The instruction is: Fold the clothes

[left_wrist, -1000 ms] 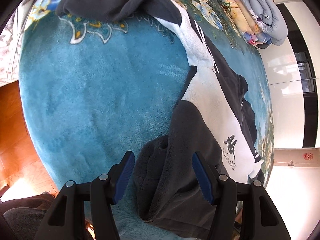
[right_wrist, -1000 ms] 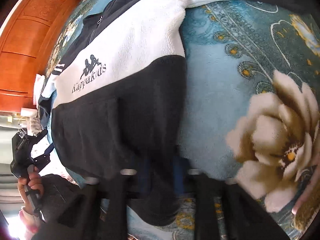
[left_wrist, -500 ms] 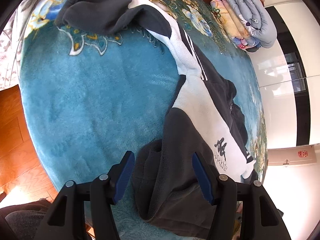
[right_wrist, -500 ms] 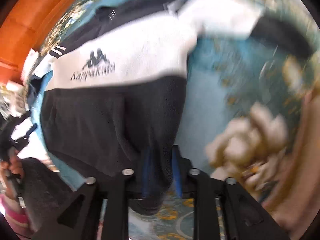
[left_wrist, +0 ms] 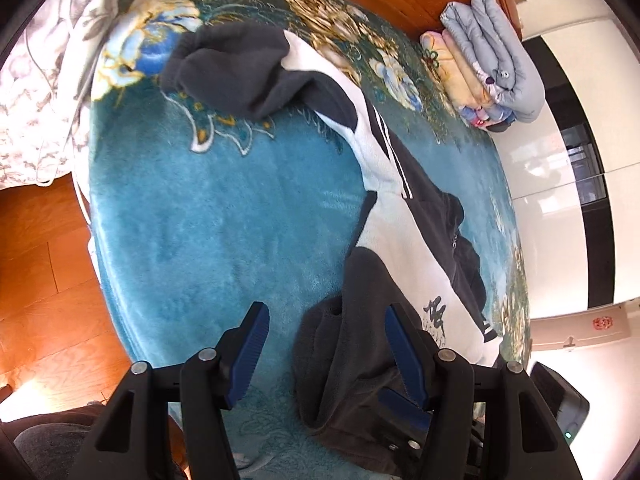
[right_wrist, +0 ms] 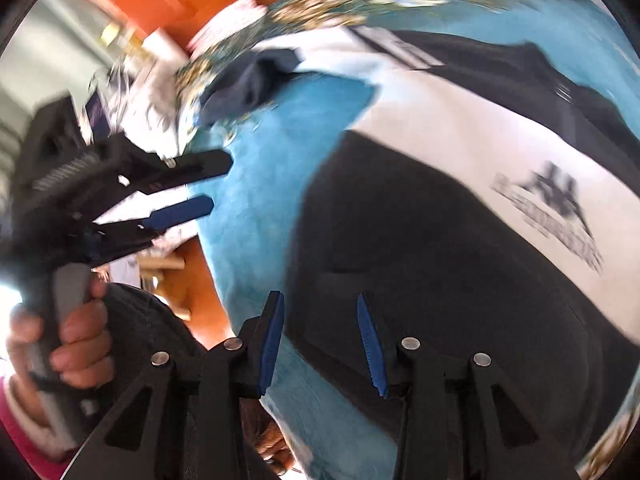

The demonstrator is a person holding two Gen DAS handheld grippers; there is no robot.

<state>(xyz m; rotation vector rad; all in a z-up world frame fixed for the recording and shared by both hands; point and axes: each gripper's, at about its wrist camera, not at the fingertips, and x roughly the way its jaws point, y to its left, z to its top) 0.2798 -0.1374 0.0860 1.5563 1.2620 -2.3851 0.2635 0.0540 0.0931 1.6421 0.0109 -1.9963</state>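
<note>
Black and white fleece, the sweatshirt (left_wrist: 404,248) lies spread on the teal blanket (left_wrist: 224,216), its dark sleeve (left_wrist: 236,72) bunched at the far end and its dark hem near me. My left gripper (left_wrist: 326,344) stands apart above the near hem, the folded corner between its blue pads (left_wrist: 250,350), touching neither that I can see. My right gripper (right_wrist: 320,340) is apart too, over the hem's near left edge. Folded bedding (left_wrist: 488,60) sits far right.
</note>
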